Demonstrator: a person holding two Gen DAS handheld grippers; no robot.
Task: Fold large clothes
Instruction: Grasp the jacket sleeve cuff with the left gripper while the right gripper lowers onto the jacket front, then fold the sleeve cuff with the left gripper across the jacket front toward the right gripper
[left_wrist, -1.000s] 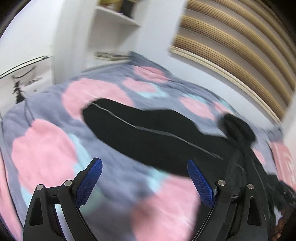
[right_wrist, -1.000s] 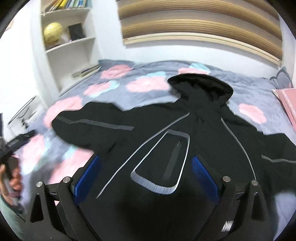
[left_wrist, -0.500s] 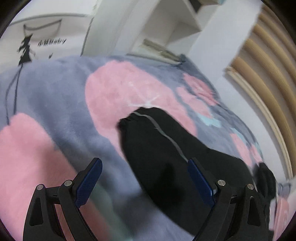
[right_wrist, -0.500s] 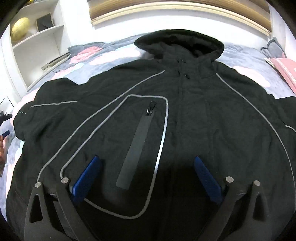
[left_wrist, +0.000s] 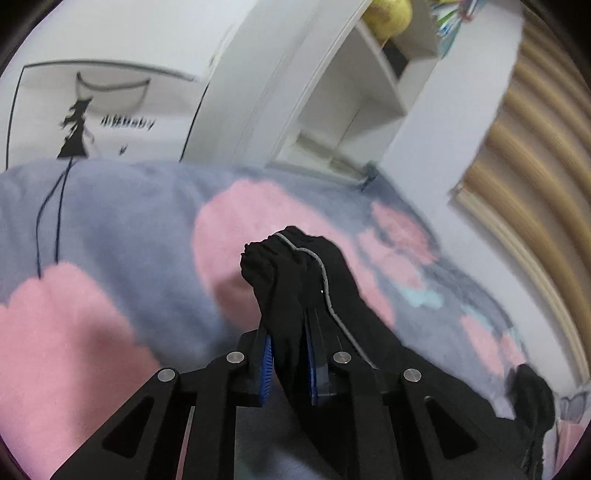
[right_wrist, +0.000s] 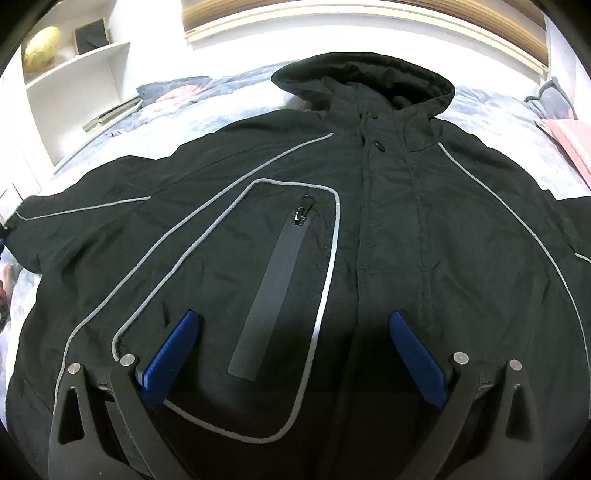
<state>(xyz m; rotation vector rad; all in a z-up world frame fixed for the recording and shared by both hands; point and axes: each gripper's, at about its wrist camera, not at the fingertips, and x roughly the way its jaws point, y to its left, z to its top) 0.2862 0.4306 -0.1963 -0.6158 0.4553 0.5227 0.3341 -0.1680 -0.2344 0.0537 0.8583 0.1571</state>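
Note:
A black hooded jacket (right_wrist: 388, 236) with grey piping lies front up on the bed, hood (right_wrist: 362, 79) at the far end, with a zipped chest pocket (right_wrist: 273, 288). My right gripper (right_wrist: 295, 354) is open, its blue pads just above the lower chest on either side of the pocket. My left gripper (left_wrist: 288, 365) is shut on the cuff end of the jacket's sleeve (left_wrist: 295, 280), which bunches up between the blue pads. The sleeve runs back right toward the hood (left_wrist: 532, 395).
The bed carries a grey blanket with pink blobs (left_wrist: 122, 236). White shelves (right_wrist: 70, 81) with a yellow ball (right_wrist: 40, 50) stand at the left. A slatted wooden headboard (left_wrist: 546, 177) lines the far wall. A pink pillow (right_wrist: 569, 144) lies at the right.
My left gripper has gone from open above the sleeve to shut on its cuff end. My right gripper has moved lower and closer over the jacket's chest, still open.

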